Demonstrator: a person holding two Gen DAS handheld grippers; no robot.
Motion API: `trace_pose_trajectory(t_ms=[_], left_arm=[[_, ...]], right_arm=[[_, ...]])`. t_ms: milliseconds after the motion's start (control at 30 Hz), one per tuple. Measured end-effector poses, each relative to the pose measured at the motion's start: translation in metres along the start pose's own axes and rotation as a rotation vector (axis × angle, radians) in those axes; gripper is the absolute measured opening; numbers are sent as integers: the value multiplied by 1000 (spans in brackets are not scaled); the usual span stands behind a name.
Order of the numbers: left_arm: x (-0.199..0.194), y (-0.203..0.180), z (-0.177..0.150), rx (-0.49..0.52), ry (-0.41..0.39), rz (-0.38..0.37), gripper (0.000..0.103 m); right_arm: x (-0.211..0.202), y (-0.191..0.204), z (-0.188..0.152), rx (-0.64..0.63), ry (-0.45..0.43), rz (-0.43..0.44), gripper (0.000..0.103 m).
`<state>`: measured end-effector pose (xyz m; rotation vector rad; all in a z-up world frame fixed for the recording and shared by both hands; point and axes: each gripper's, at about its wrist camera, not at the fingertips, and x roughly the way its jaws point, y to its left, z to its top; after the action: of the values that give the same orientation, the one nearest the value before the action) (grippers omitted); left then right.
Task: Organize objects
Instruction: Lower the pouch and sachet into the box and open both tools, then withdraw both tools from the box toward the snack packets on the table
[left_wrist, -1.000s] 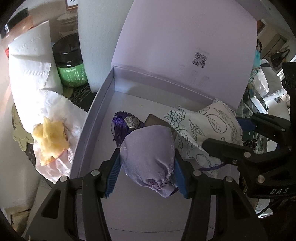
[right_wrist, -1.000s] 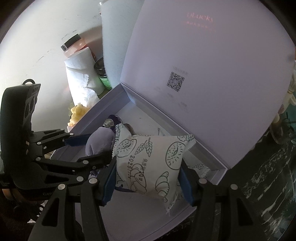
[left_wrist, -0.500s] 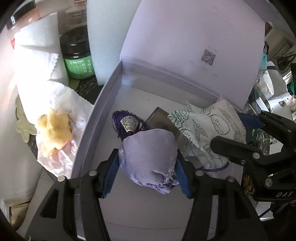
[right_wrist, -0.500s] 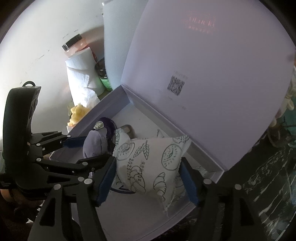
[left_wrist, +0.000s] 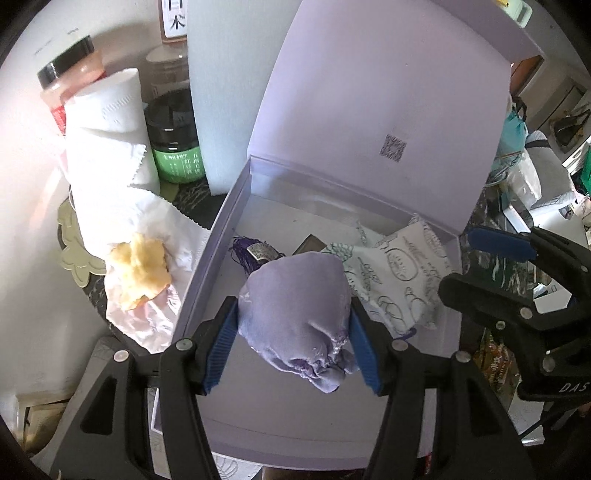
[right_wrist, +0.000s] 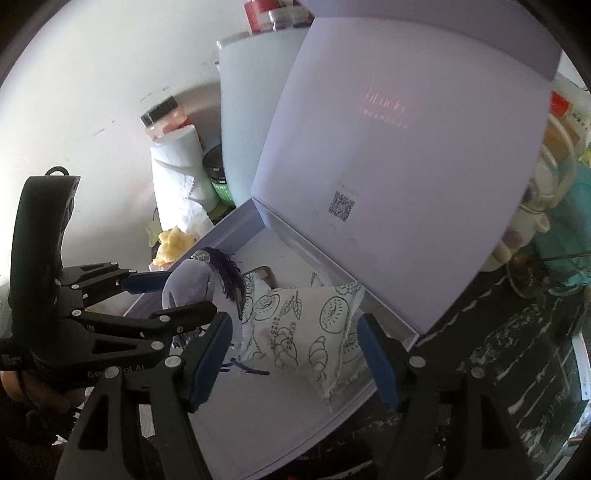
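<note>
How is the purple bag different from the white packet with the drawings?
The purple bag is plain, puffy cloth, gathered at one end; the white packet is flatter, with drawn doughnuts and leaves. The left gripper squeezes the bag; the right gripper has just been opening, its fingers clear of the packet between them. Both are over the lilac box.

Strong daylight floods in from about 9 o'clock in the left wrist view, blowing out the wall (left_wrist: 26, 155) and the paper towel roll (left_wrist: 110, 122) to glare. The raised box lid (right_wrist: 406, 155) glows evenly, with a faint, perhaps reflected, pink patch. Both fisheye views bend hard and darken at the rims; the desk (right_wrist: 517, 350) lies in shadow.
</note>
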<state>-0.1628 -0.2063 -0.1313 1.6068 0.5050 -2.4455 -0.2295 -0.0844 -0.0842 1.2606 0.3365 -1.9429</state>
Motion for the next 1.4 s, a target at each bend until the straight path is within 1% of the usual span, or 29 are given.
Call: trace_pose_trajectory(t_ms=[33, 100, 133, 167, 267, 367, 467, 500, 533, 700, 867, 1100, 1400], left_arm=[[-7, 9, 0, 3, -3, -4, 56], [-13, 7, -2, 12, -10, -7, 56], [-19, 23, 4, 16, -14, -8, 56], [-21, 27, 5, 21, -19, -8, 56], [-25, 27, 3, 40, -33, -12, 57], [-42, 19, -3, 51, -52, 3, 60], [-58, 12, -6, 48, -70, 1, 62], [-59, 11, -7, 49, -80, 5, 67], [-59, 10, -8, 54, -83, 12, 68], [-56, 9, -12, 69, -87, 31, 71], [-63, 5, -18, 84, -94, 42, 72], [-90, -8, -27, 80, -115, 36, 73], [-121, -45, -54, 75, -141, 30, 73]], right_arm=[[-4, 0, -1, 2, -6, -3, 71], [-13, 1, -2, 6, -20, -11, 71], [-17, 1, -3, 7, -26, -14, 71], [-21, 1, -4, 8, -33, -17, 71], [-34, 1, -7, 13, -55, -23, 71], [-46, 2, -11, 14, -72, -25, 71], [-56, 4, -16, 11, -81, -33, 71], [-58, 4, -18, 10, -82, -34, 71], [-60, 5, -19, 8, -83, -36, 71], [-68, 7, -26, 3, -83, -54, 71], [-77, 8, -30, 4, -96, -60, 71], [-100, 8, -40, -1, -129, -64, 71], [-136, -4, -72, 2, -149, -65, 71]])
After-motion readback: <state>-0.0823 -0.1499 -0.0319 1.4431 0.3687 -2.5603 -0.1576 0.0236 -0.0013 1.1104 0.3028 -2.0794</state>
